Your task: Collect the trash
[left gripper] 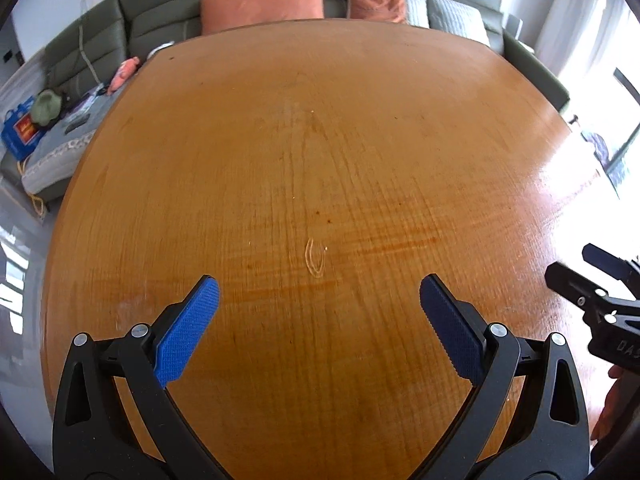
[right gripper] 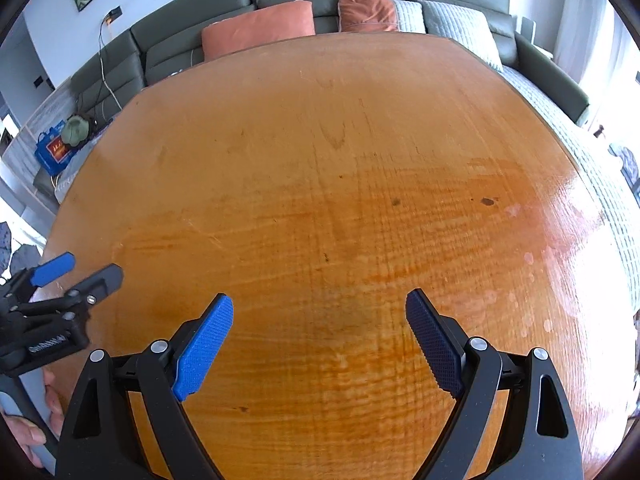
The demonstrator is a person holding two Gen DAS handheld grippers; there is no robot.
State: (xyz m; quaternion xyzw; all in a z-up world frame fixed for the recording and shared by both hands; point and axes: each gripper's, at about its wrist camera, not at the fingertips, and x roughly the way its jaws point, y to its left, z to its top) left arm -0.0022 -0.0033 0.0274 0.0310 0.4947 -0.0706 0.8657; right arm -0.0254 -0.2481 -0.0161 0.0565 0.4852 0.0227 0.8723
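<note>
My left gripper (left gripper: pixel 319 294) is open and empty above the wooden table (left gripper: pixel 320 140), its blue pads wide apart. My right gripper (right gripper: pixel 319 312) is also open and empty above the same table (right gripper: pixel 340 140). The right gripper shows at the right edge of the left wrist view (left gripper: pixel 600 276), and the left gripper at the left edge of the right wrist view (right gripper: pixel 76 268). No trash shows on the table in either view. A small pale curved mark (left gripper: pixel 315 258) lies on the wood just ahead of the left gripper.
A grey-green sofa (left gripper: pixel 160 16) with orange cushions (left gripper: pixel 262 4) and pale quilted cushions (left gripper: pixel 452 12) runs behind the table. On its left part lie a blue bag (left gripper: pixel 20 132), a green hat (left gripper: pixel 47 106) and a pink item (left gripper: pixel 122 74). Bright glare covers the table's right side (right gripper: pixel 568 272).
</note>
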